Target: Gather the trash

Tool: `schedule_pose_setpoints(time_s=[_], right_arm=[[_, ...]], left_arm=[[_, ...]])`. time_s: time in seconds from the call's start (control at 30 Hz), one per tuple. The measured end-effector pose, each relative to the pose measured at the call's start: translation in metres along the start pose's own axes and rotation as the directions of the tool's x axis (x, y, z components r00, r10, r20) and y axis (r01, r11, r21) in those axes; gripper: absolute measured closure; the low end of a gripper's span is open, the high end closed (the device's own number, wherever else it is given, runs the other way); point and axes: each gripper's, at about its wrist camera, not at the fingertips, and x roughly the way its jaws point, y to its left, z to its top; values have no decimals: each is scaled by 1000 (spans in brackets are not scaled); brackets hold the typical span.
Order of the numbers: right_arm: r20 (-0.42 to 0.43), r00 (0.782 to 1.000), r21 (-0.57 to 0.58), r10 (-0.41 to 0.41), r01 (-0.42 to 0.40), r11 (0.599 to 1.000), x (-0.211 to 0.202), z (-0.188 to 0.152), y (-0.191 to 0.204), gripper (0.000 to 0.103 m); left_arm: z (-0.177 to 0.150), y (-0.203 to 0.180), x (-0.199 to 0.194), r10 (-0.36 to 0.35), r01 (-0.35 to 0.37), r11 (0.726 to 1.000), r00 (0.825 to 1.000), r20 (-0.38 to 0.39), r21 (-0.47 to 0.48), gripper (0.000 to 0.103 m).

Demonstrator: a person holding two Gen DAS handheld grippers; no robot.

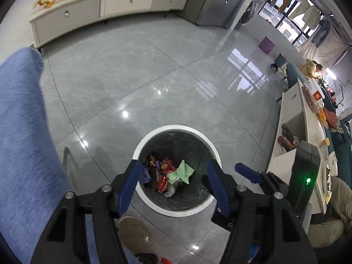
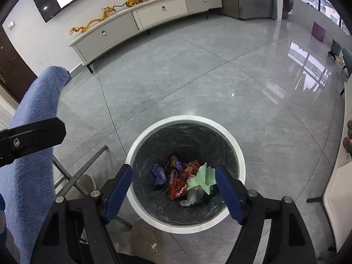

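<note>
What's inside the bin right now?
In the bin: green paper, red wrappers, a purple wrapper. Whatever lies beneath them is covered.

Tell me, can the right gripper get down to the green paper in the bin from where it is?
Probably yes. The right gripper is open and empty above the bin, and the green paper lies on top of the wrappers with nothing covering it, though it sits deep inside.

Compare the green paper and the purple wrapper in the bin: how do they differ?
The green paper is pale green and spread in flat folds; the purple wrapper is dark and crumpled into a ball. The green paper lies on the right of the pile, and looks larger; the purple wrapper lies on the left. Both rest inside the white bin, on its black liner.
</note>
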Motion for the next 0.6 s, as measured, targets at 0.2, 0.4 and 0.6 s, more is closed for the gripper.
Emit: schedule_pose_setpoints(time_s=[0.2, 0.4, 0.6], right_arm=[[83, 996, -44, -14, 18, 999, -40, -2, 27, 12], [149, 989, -73, -13, 24, 997, -78, -11, 54, 7], [245, 969, -116, 36, -8, 993, -127, -29, 89, 3]], left_arm=[[-22, 11, -52, 40, -38, 999, 994, 107, -21, 37], [-48, 35, -110, 46, -29, 996, 978, 203, -85, 36], [-84, 47, -173, 116, -74, 988, 938, 325, -138, 30]])
